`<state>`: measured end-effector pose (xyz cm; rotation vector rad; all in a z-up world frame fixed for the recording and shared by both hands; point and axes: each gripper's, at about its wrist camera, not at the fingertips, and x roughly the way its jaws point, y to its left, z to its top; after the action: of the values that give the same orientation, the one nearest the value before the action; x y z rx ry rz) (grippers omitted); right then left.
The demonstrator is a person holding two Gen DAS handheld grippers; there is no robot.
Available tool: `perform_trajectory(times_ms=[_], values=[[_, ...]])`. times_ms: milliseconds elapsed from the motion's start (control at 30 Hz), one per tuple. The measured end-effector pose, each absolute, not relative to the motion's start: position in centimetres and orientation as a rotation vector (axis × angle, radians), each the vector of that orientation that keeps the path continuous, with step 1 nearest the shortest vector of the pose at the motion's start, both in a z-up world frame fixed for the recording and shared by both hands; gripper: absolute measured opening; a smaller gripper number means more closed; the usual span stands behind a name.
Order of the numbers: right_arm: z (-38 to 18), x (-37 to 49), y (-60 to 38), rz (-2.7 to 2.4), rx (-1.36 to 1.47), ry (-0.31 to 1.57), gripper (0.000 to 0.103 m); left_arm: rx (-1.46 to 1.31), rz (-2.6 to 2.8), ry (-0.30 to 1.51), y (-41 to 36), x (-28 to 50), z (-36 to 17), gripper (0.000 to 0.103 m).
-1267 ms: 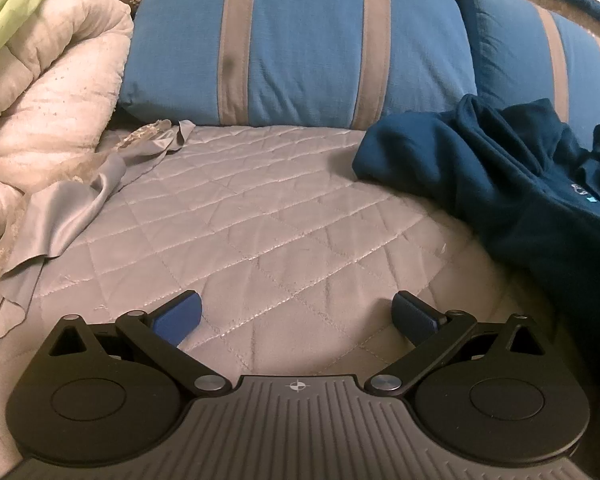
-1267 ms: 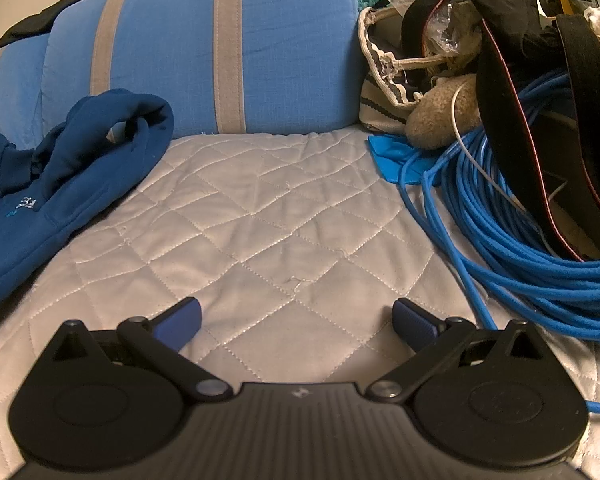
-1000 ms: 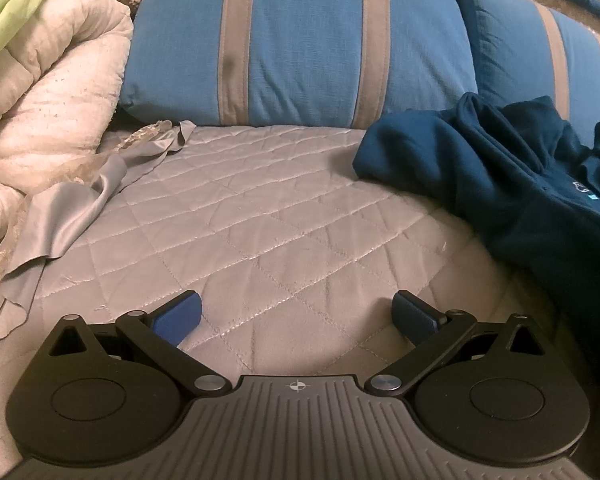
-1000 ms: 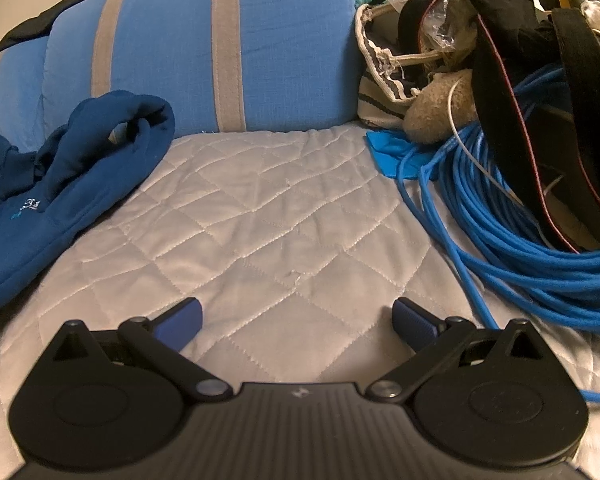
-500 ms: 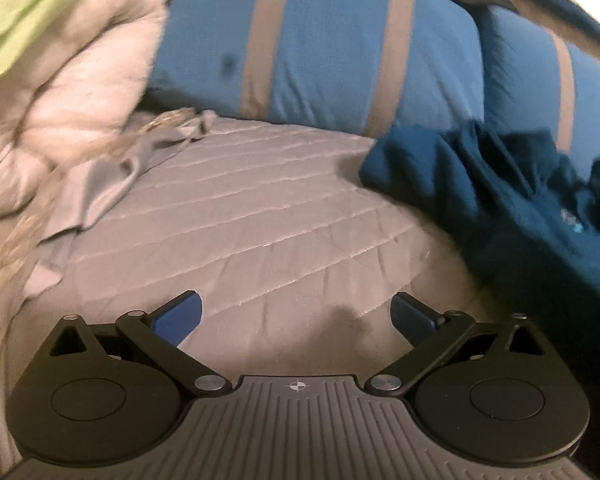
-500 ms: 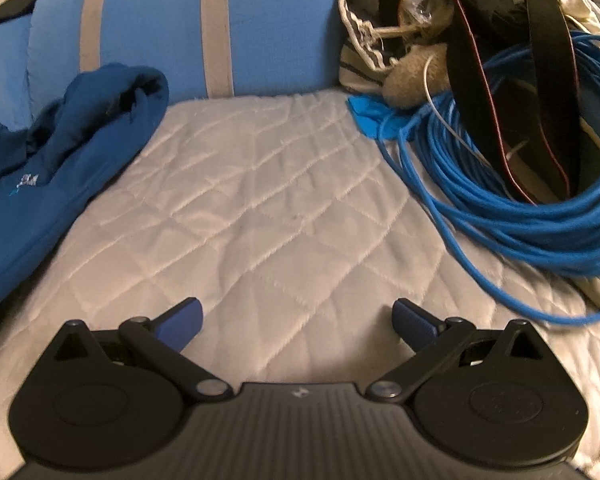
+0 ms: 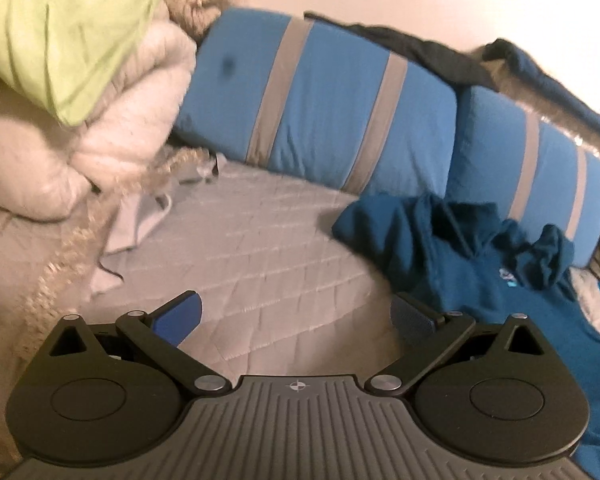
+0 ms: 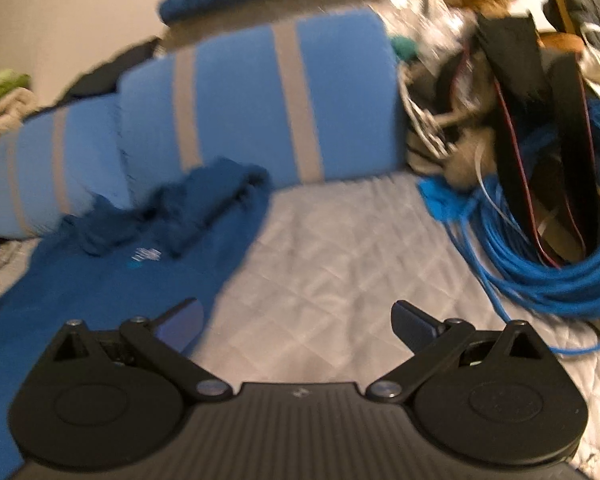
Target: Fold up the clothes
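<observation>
Now both my claws hang spread and empty over the quilted cover [image 7: 260,248]. My left gripper [image 7: 296,316] has the navy hoodie [image 7: 480,280] just right of it; my right gripper [image 8: 296,320] has it just left.

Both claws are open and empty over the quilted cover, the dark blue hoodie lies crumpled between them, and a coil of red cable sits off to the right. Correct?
One error: the cable is blue, not red, as the right wrist view shows. The rest holds: the left claw and right claw are open and empty over the quilted cover, with the dark blue hoodie crumpled between them.
</observation>
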<state>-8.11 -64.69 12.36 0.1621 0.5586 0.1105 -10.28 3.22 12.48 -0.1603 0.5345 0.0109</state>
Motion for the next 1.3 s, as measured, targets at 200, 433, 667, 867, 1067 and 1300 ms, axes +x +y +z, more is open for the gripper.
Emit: perform_trajectory(times_ms=[200,433,667,867,1067,1300], values=[[15.9,-9.7,-62.6,0.189,0.161,0.480,0.103,-0.205,0.022,0.537,3.5,-12.1,14.3,0.103],[19.2,-11.4,-60.9,0.190,0.136,0.397,0.103,-0.213,-0.002,0.479,3.0,-14.8,16.3,0.103],[21.8,-13.6,-61.0,0.166,0.073,0.306,0.103,-0.208,-0.018,0.408,2.4,-17.1,18.9,0.103],[23.2,-15.3,-62.7,0.154,0.101,0.285,0.103,-0.210,-0.070,0.368,1.7,-18.7,20.3,0.103],[24.0,-16.0,-65.0,0.149,0.198,0.300,0.103,-0.198,-0.108,0.349,0.7,-19.2,20.6,0.103],[23.9,-16.3,-64.6,0.154,0.227,0.304,0.103,-0.227,-0.144,0.325,0.2,-18.6,20.6,0.103]])
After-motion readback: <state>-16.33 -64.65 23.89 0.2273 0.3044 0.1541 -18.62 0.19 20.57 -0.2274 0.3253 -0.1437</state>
